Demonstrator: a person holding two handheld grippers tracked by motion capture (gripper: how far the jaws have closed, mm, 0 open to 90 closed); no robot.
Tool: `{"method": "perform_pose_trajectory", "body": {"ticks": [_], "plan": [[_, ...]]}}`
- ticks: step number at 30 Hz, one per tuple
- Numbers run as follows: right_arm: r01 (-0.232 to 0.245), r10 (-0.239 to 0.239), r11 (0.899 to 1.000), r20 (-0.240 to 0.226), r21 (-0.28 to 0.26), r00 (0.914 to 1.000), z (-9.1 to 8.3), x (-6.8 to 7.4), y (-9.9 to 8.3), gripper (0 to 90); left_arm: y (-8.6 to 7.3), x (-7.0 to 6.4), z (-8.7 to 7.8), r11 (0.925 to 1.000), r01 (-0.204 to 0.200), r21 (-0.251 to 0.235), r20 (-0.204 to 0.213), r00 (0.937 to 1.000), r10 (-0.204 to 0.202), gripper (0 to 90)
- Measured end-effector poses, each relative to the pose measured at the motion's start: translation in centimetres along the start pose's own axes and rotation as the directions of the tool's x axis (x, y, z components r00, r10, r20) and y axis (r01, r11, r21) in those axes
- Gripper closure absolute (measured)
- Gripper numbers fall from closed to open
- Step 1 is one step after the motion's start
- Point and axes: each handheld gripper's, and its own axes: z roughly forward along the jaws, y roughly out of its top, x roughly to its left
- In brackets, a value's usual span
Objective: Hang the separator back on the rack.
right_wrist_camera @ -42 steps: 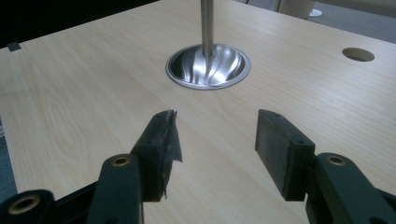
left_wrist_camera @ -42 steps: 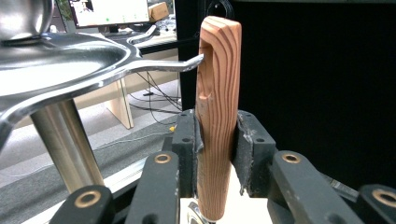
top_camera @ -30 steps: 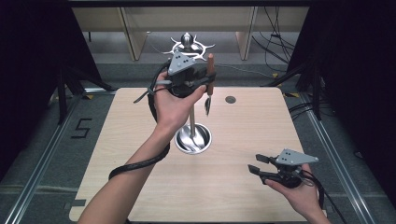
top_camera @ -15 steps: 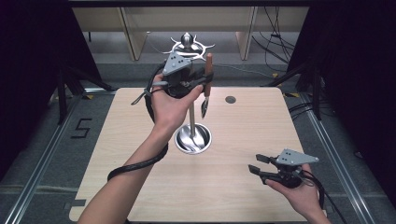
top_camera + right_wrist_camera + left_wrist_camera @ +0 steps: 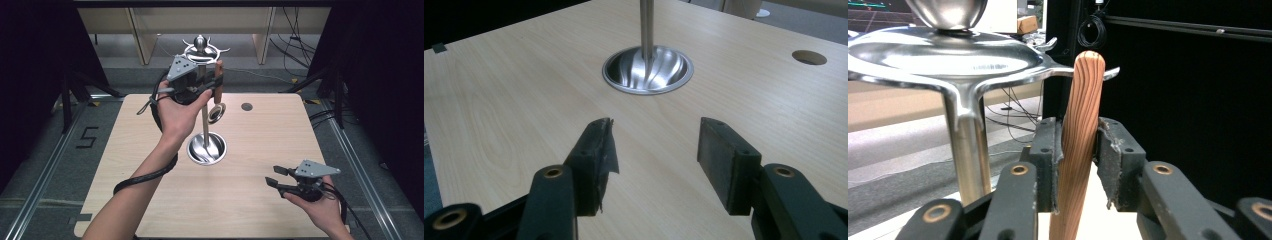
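Note:
A shiny metal stand rises from a round base [image 5: 206, 148] in the middle of the table, its pole [image 5: 205, 130] ending in a hooked top [image 5: 200, 47]. My left gripper [image 5: 215, 84] is raised beside that top, shut on the wooden handle [image 5: 218, 75] of a utensil whose round metal head [image 5: 216, 112] hangs below. In the left gripper view the handle [image 5: 1083, 110] stands upright between the jaws [image 5: 1079, 160], just right of the stand's disc [image 5: 948, 55] and close under a hook arm. My right gripper [image 5: 274, 177] hovers low over the table's front right, open with nothing in it [image 5: 655, 150].
The light wooden table [image 5: 280, 135] has a small round cable hole [image 5: 246, 106] at the back right. The stand's base [image 5: 647, 70] lies ahead of the right gripper. A black cable [image 5: 145, 177] trails from the left hand. Dark floor and rails surround the table.
The left gripper has drifted slightly left near the stand's top, still holding the utensil. The right gripper has stayed put.

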Motion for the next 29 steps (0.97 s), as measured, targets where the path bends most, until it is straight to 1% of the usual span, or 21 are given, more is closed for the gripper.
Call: {"method": "perform_pose_trajectory", "body": {"ticks": [1,3,4,6,8,9,10,11,12,13,14,18,20,21,22,24,25,26,27,28,29], "plan": [[-0.003,0.003,1.0,-0.005,0.009,1.0,-0.1,0.0,0.0,48.5,-0.1,-0.1,-0.1,1.0,0.006,-0.002,-0.005,1.0,-0.006,68.6],[-0.003,0.003,1.0,-0.005,0.007,1.0,-0.1,0.0,0.0,48.5,-0.2,-0.1,-0.3,0.9999,-0.012,-0.003,-0.014,0.9998,0.012,65.1],[0.013,-0.013,1.0,-0.003,0.001,0.9999,-0.1,-0.1,0.0,48.5,-0.4,-0.2,-0.4,0.9999,-0.016,-0.006,-0.02,0.9997,0.016,63.6],[0.019,-0.019,1.0,0.001,-0.002,0.9998,-0.1,-0.2,0.0,48.4,-0.7,-0.3,-0.8,0.9997,-0.023,-0.009,-0.033,0.9992,0.023,59.0],[0.019,-0.019,1.0,0.002,-0.003,0.9998,-0.2,-0.2,0.0,48.5,-1.0,-0.4,-1.4,0.9989,-0.044,-0.012,-0.046,0.998,0.044,57.2],[0.017,-0.017,1.0,0.007,-0.016,0.9998,-0.1,-0.2,0.0,48.5,-1.1,-0.4,-1.6,0.9984,-0.055,-0.009,-0.05,0.9973,0.054,55.7],[-0.007,0.007,1.0,0.002,-0.016,1.0,-0.1,-0.1,-0.1,48.5,-1.4,-0.5,-1.9,0.9983,-0.056,-0.011,-0.051,0.9971,0.056,55.1],[-0.003,0.003,1.0,0.004,-0.015,1.0,-0.1,-0.1,-0.1,48.5,-1.5,-0.4,-2.3,0.9956,-0.093,0.004,-0.058,0.9939,0.094,54.5],[-0.01,0.01,1.0,0.0,-0.01,0.9999,-0.1,0.0,-0.1,48.5,-1.9,-0.7,-2.6,0.9984,-0.056,0.004,-0.053,0.997,0.056,53.4],[0.013,-0.013,1.0,-0.001,-0.015,0.9999,-0.1,-0.2,0.0,48.4,-2.1,-0.8,-2.9,0.9978,-0.065,0.011,-0.051,0.9966,0.065,52.7],[0.016,-0.016,1.0,0.006,-0.009,0.9999,-0.1,-0.2,0.0,48.4,-2.5,-0.9,-3.3,0.9974,-0.071,0.013,-0.046,0.9964,0.071,51.9],[0.016,-0.016,1.0,0.004,-0.002,0.9999,-0.2,-0.2,0.0,48.4,-3.5,-0.8,-4.5,0.9965,-0.08,0.024,-0.038,0.996,0.081,50.0],[0.01,-0.01,1.0,0.003,0.003,0.9999,-0.2,-0.2,0.0,48.4,-4.3,-0.8,-5.1,0.9948,-0.096,0.036,-0.03,0.9949,0.097,49.1],[0.021,-0.021,1.0,0.008,0.002,0.9997,-0.2,-0.3,0.0,48.3,-5.0,-0.8,-5.5,0.9936,-0.105,0.043,-0.024,0.9941,0.106,48.6],[0.007,-0.007,1.0,-0.001,0.006,1.0,-0.1,-0.2,0.0,48.3,-5.5,-0.8,-5.8,0.9919,-0.116,0.052,-0.018,0.9929,0.117,47.9],[0.009,-0.009,1.0,0.003,-0.005,1.0,-0.1,-0.2,-0.1,48.3,-7.4,-0.7,-6.6,0.9894,-0.13,0.063,-0.002,0.9914,0.131,45.9],[-0.014,0.014,1.0,0.003,0.006,0.9999,-0.3,-0.1,-0.1,48.3,-8.6,-0.5,-7.0,0.9875,-0.141,0.071,0.001,0.99,0.141,45.0],[-0.015,0.015,1.0,0.01,-0.004,0.9998,-0.3,-0.2,-0.2,48.2,-10.1,-0.3,-7.5,0.9857,-0.147,0.082,0.006,0.9891,0.147,44.1],[0.005,-0.005,1.0,0.012,-0.002,0.9999,-0.4,-0.4,-0.2,48.3,-11.7,-0.1,-8.0,0.9832,-0.152,0.101,0.01,0.9884,0.151,42.6],[-0.014,0.014,1.0,0.007,-0.001,0.9999,-0.4,-0.3,-0.2,48.3,-13.2,0.4,-8.5,0.9785,-0.17,0.118,0.017,0.9855,0.169,41.8],[-0.021,0.021,1.0,0.013,0.0,0.9997,-0.4,-0.3,-0.3,48.2,-14.9,0.7,-9.0,0.9763,-0.153,0.153,0.016,0.9881,0.153,40.8]]}}
